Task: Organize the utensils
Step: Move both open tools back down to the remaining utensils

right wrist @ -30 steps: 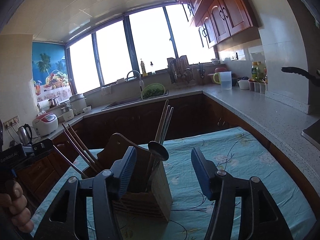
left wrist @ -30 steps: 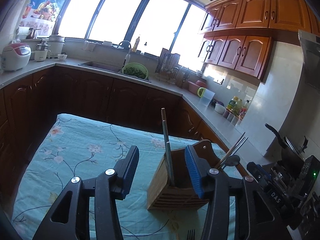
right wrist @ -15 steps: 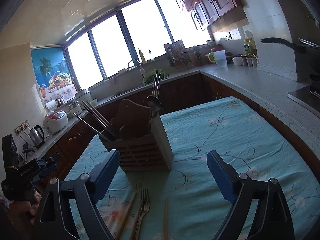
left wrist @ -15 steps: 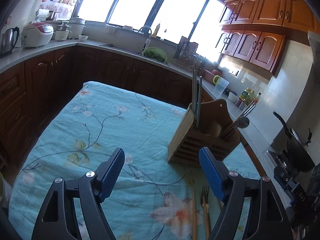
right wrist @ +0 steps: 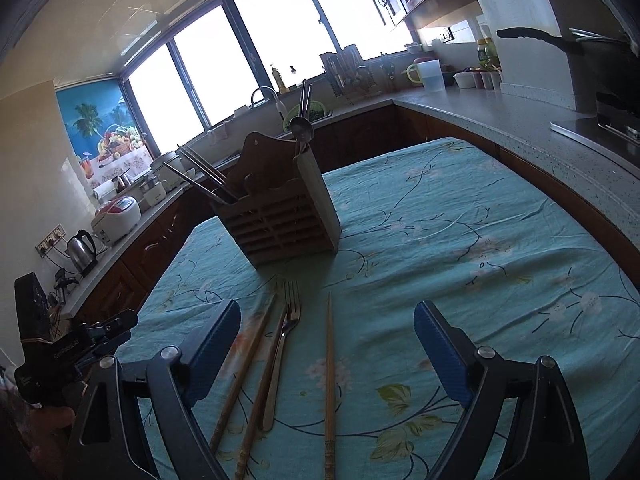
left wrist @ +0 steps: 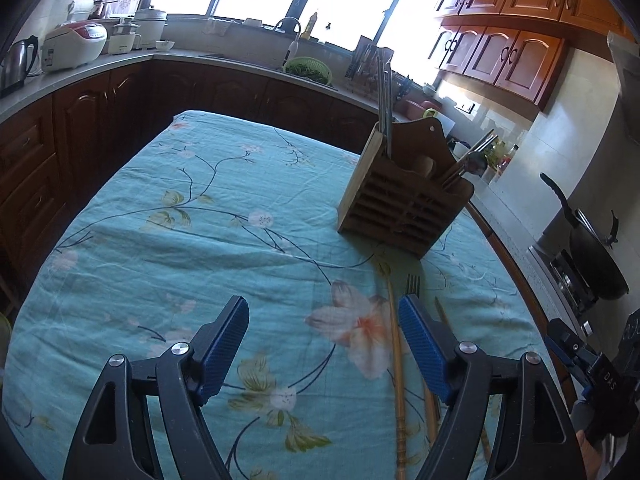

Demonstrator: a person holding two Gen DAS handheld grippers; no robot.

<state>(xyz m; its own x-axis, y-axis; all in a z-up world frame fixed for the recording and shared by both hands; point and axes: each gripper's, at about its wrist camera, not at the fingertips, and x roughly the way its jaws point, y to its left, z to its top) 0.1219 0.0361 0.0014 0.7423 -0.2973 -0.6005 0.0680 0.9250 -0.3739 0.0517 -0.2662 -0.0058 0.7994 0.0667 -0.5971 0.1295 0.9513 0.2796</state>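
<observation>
We see our right tongs (right wrist: 326,344) spread wide above a fork (right wrist: 282,344) and loose chopsticks (right wrist: 329,368) on the desk (right wrist: 460,240), the wooden utensil holder (right wrist: 280,220) farther off.

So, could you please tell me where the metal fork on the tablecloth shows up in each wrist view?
Left wrist: only the tines of the fork show, right of centre, just above the gripper's right pad.
Right wrist: the fork lies whole, lower centre-left, among the wooden chopsticks.
Shared landmark: the wooden utensil holder just beyond it.
</observation>
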